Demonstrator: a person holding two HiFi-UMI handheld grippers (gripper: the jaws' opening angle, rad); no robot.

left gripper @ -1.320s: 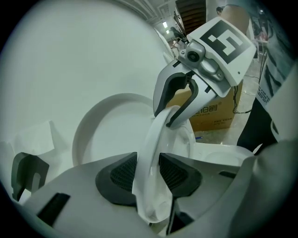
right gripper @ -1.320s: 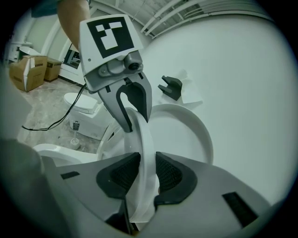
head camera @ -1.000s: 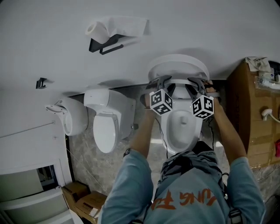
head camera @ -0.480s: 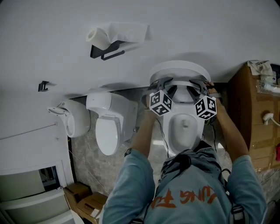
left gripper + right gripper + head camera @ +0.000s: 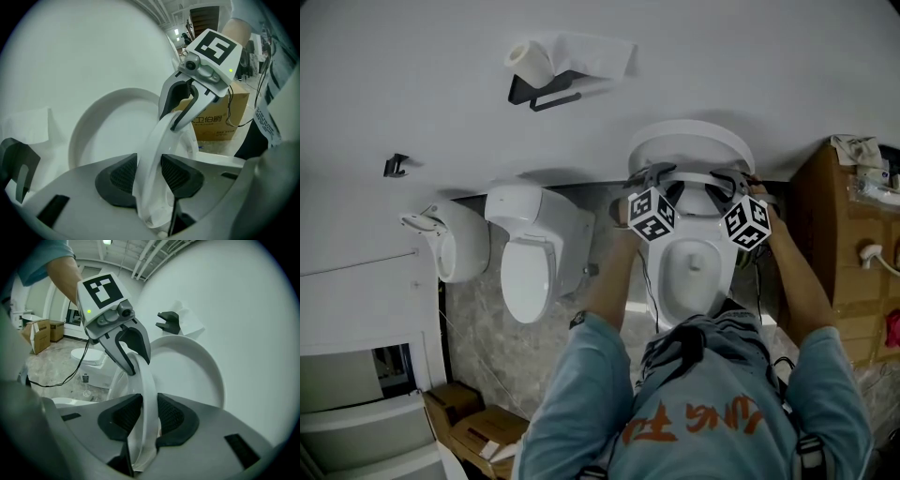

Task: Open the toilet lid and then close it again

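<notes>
The white toilet (image 5: 694,267) stands against the wall with its lid (image 5: 689,141) upright behind it. The thin white seat ring (image 5: 689,177) is lifted off the bowl, and both grippers hold it at its sides. My left gripper (image 5: 652,174) is shut on the ring (image 5: 159,140), which runs between its black pads (image 5: 123,174). My right gripper (image 5: 727,176) grips the same ring (image 5: 145,380); its jaws have just been closing with the ring between them. Each gripper view shows the other gripper clamped further along the ring, and the lid (image 5: 108,126) behind it.
A second toilet (image 5: 530,267) and a wall fixture (image 5: 450,244) stand to the left. A paper holder (image 5: 553,70) and a hook (image 5: 394,166) hang on the wall. A cardboard box (image 5: 834,234) stands close on the right, smaller boxes (image 5: 478,431) at lower left.
Both grippers keep their hold on the seat ring in much the same place. The head view has shifted slightly, so everything sits a little further right.
</notes>
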